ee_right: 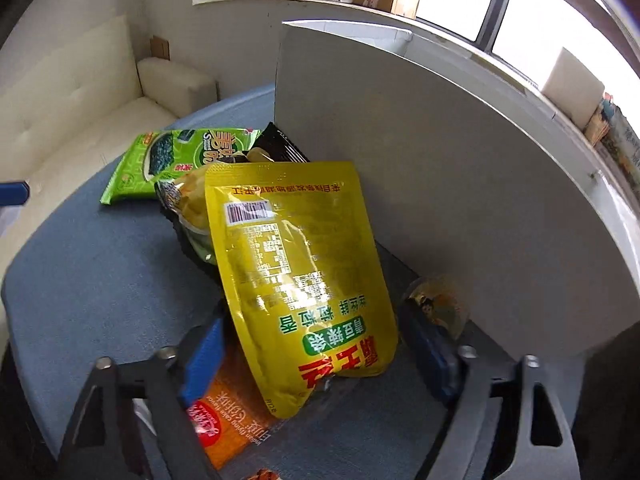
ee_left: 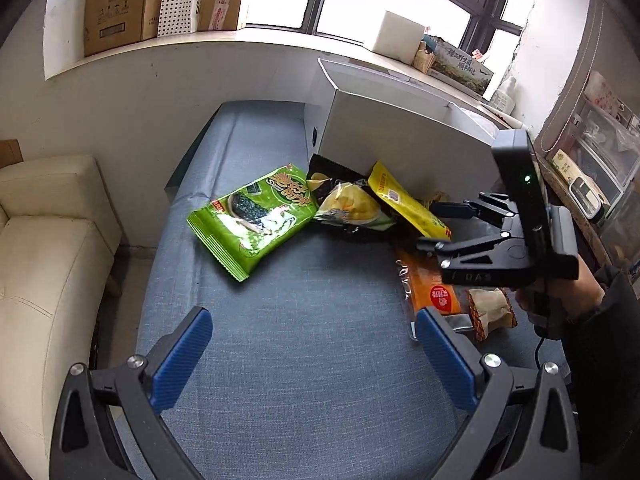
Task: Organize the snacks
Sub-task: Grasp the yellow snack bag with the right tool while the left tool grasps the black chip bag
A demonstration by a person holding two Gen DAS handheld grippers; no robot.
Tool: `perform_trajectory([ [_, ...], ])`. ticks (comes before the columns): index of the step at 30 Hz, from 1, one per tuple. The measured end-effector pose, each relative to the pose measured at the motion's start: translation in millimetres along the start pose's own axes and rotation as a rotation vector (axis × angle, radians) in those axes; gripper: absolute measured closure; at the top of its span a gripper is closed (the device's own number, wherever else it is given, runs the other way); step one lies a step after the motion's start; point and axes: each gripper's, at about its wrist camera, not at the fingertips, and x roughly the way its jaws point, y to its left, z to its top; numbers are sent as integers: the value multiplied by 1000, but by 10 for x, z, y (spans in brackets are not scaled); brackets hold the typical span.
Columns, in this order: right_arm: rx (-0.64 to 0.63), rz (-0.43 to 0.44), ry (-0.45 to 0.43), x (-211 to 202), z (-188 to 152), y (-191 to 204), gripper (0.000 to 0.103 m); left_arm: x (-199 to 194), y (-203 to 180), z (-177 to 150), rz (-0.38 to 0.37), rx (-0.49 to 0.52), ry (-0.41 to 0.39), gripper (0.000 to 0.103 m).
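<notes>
Snack bags lie on a blue cloth-covered table beside a tall grey-white box. A green seaweed bag lies at the left, a black chip bag in the middle, a yellow pouch leaning on it, and an orange packet underneath. My left gripper is open and empty, above bare cloth. My right gripper is open, its fingers on either side of the yellow pouch's lower end, over the orange packet. It also shows in the left wrist view.
A small brown-wrapped snack lies right of the orange packet. A small round jelly cup sits against the box. A cream sofa stands left of the table. Cardboard boxes sit on the window ledge. Shelving stands at right.
</notes>
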Motion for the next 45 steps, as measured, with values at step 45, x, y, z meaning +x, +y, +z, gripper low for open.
perform_trajectory([
  [45, 619, 189, -404, -1522, -1363, -557, 77, 1173, -567, 835, 116, 35, 111, 34],
])
